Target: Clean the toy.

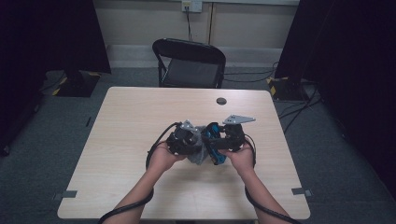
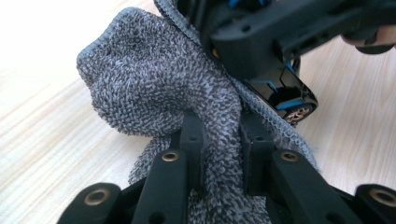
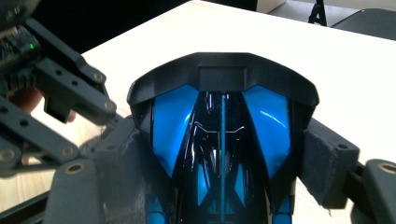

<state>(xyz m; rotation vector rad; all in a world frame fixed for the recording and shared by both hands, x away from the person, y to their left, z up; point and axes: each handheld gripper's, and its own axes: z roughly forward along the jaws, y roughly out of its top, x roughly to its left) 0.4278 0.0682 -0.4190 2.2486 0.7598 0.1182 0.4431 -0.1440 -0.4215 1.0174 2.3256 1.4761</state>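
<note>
Work sits at the middle of the surface [image 1: 140, 107], slightly toward my side, with both hands drawn close together over it. My right gripper [image 1: 223, 140] is clamped across the flanks of a black-and-blue toy car [image 3: 222, 144]; in the right gripper view the car's long axis runs straight away from me along the jaws, its dark spoiler-like end at the far tip, and the padded jaws press on either side of the body. My left gripper [image 2: 223, 140] is clenched on a bunch of grey knitted cloth [image 2: 159, 84], jaws nearly together with a fold of fabric pinched between them. The relation that matters: the cloth lies between the two grippers, and from the left gripper the car is ahead and up to the right, its blue-trimmed end with one wheel [image 2: 299, 113] showing just past the cloth's hemmed edge. Cloth and car appear to touch there, though the exact contact is hidden behind the fabric. Judgement: the left hand is the working one, and any wipe should run along the car's length, the right hand merely steadying it.
</note>
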